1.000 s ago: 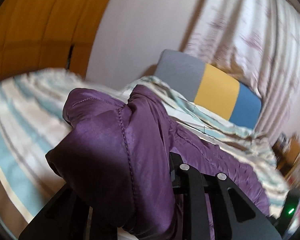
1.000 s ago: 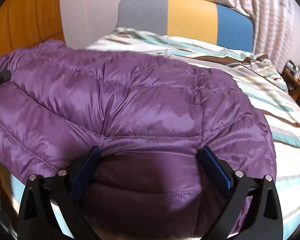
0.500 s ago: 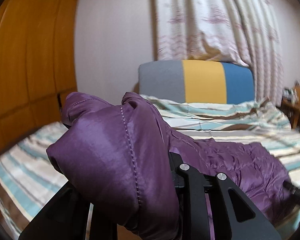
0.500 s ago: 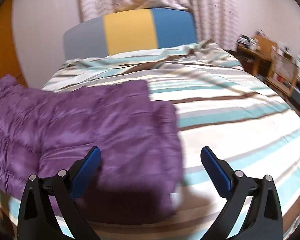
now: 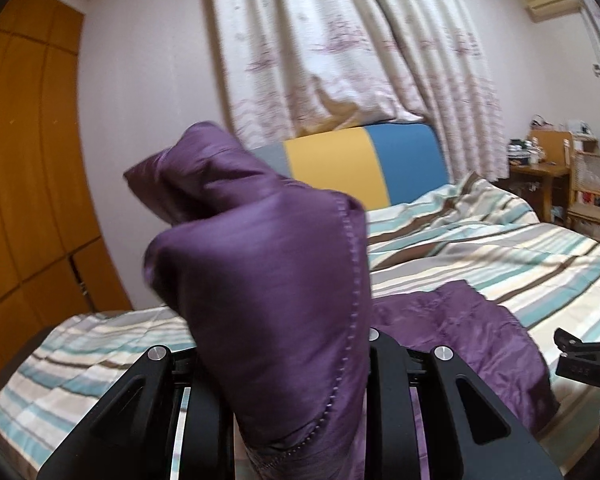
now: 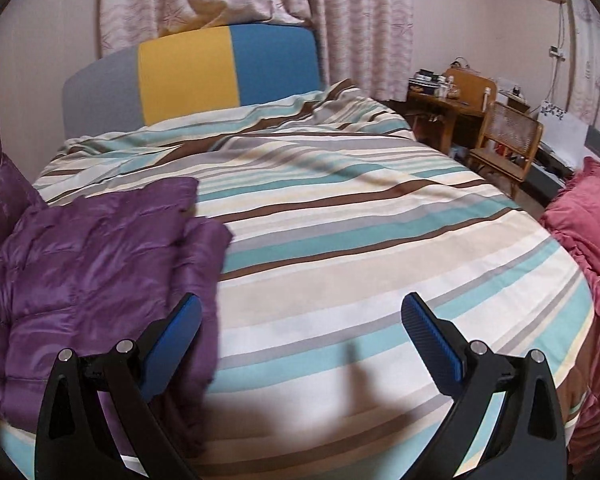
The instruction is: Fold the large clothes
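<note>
The left tool [image 5: 296,364] is clenched on a bunched fold of the purple jacket [image 5: 268,280], lifted above the bed [image 5: 480,256]; the bunch hides the fingertips in the left wrist view. The same view catches part of the right tool at its right edge. From the right wrist, the right tool [image 6: 300,336] stands released with nothing between its blue pads [image 6: 432,340], and the jacket [image 6: 88,264] lies spread on the striped cover [image 6: 360,240]. Only this view shows a pink quilt [image 6: 580,232].
</note>
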Demonstrator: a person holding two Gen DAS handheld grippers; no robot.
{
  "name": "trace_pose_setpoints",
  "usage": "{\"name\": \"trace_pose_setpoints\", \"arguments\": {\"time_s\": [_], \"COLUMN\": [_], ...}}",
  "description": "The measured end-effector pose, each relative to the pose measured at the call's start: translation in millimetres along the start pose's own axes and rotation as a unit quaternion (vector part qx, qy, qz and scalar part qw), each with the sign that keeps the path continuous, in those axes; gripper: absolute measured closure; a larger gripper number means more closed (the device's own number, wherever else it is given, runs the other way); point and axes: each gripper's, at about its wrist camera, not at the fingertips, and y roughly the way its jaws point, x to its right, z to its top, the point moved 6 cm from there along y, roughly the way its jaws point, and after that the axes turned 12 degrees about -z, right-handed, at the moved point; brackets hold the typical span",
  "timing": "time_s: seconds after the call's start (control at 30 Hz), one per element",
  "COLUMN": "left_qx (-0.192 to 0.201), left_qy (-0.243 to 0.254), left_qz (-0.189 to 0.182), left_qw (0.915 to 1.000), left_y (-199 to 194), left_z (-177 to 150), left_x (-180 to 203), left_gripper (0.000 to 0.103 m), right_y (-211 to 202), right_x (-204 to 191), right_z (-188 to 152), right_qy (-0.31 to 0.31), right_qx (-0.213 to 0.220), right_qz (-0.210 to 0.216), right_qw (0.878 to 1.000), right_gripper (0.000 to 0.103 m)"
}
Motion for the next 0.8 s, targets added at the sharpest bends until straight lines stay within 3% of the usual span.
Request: {"name": "trace_pose_setpoints", "arguments": {"time_s": [0.57, 0.8], "left_qx": [-0.039, -0.068], "left_qy": [0.082, 0.142], "left_qz": [-0.063, -0.075], "left_qw": [0.9939, 0.9846], "left_y": [37, 49], "left_z": [-20, -45], "left_x": [81, 111], "left_gripper": [0.081, 0.081], "right_y": [12, 12], "right_x": [33, 41], "right_z": [-1, -2], "right_qy": [0.017, 0.026], "right_qx": [-0.013, -0.018], "right_qz": [-0.033, -0.034], "right_qw": [0.999, 0.999], "right_gripper": [0.003, 0.003]}}
